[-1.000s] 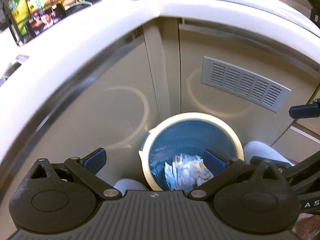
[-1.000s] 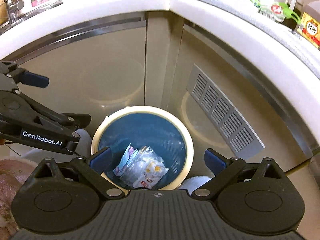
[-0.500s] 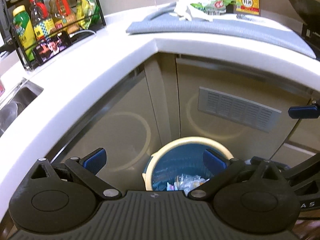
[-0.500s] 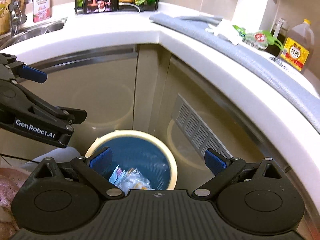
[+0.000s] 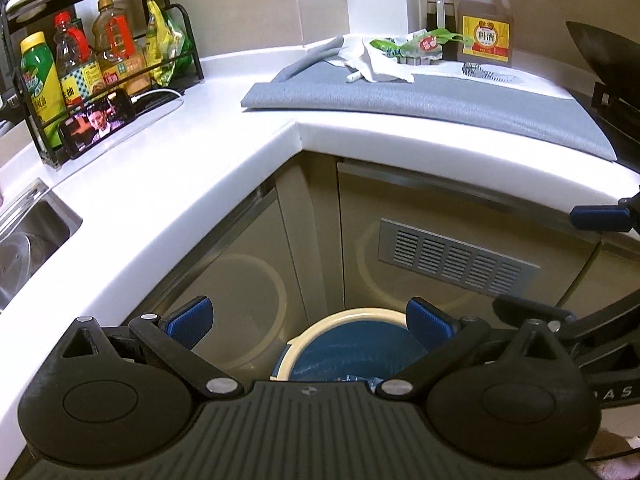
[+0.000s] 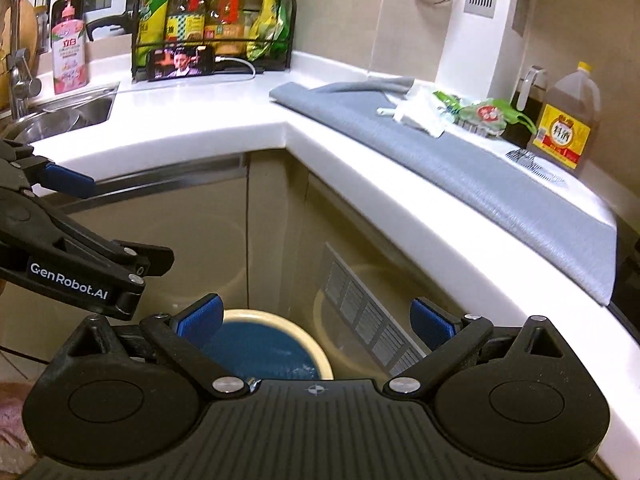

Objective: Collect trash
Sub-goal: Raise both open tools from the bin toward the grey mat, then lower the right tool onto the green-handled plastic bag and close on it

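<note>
White counter (image 5: 168, 184) wraps an inside corner of a kitchen, with beige cabinet doors below and a grey vent (image 5: 456, 258) set in the door on the right. On the floor in the corner stands the bin (image 5: 352, 344), round, cream-rimmed, blue-lined, its mouth facing straight up; both claw bodies hide most of what is inside.

On the grey mat (image 5: 420, 100) at about 1 o'clock in the left view lies the trash: a crumpled white tissue (image 5: 380, 62) and, touching it on the right, a green wrapper (image 5: 420, 44). The wrapper's long axis runs left to right along the back wall in that view; in the right view it slants from 10 toward 4 o'clock. Just beside it stands a yellow-labelled jug (image 5: 486, 20). A bottle rack (image 6: 212, 20) with a phone (image 6: 180, 62) leaning against it sits at 11 o'clock, near the sink (image 6: 60, 114).

Left claw (image 5: 310, 320) hangs over the bin, fingers wide apart, holding nothing. Right claw (image 6: 316, 320) is likewise spread and empty, the bin at its 7 o'clock.
</note>
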`<state>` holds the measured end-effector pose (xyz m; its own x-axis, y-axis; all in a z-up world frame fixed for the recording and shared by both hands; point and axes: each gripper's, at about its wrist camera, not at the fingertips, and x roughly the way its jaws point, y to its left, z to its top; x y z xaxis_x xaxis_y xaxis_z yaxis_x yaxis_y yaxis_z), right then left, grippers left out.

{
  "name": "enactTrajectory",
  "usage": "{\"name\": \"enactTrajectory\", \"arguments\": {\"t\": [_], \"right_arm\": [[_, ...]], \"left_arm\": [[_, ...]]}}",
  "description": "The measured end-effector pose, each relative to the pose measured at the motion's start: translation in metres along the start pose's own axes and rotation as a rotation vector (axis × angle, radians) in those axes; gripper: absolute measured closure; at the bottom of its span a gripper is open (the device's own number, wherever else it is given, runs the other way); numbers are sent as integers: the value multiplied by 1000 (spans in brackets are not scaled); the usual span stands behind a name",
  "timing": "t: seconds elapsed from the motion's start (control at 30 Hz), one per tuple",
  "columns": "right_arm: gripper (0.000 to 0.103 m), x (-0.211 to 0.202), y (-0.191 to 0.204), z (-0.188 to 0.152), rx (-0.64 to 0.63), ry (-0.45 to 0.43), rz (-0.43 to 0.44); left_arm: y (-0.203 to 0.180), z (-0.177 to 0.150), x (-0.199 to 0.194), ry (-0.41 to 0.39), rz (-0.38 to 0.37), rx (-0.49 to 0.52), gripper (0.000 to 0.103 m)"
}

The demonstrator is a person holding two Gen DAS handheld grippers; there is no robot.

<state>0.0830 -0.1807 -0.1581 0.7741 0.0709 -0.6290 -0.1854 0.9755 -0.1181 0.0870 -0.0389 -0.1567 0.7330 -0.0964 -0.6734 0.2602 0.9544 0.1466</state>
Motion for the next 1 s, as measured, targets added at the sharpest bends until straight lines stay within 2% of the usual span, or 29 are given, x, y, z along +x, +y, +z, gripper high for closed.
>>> {"name": "enactTrajectory", "arguments": {"t": [0.17, 0.33, 0.53, 0.83, 0.9, 1.0], "right_arm": [[3, -4, -14, 10, 13, -37, -11], [0, -4, -37, 24, 39, -94, -45], [0, 13, -78, 43, 128, -102, -76], [0, 75, -148, 95, 359, -125, -45], [0, 94, -163, 108, 400, -131, -73], [0, 116, -192, 128, 490, -191, -119]], "left_arm": [[1, 18, -2, -27, -12, 9, 0], [5, 51, 0, -47, -33, -12, 0], [13, 84, 7, -73, -8, -24, 0], [37, 116, 25, -79, 41, -56, 0], [43, 123, 30, -72, 43, -65, 0], [48, 137, 39, -64, 43, -68, 0]]}}
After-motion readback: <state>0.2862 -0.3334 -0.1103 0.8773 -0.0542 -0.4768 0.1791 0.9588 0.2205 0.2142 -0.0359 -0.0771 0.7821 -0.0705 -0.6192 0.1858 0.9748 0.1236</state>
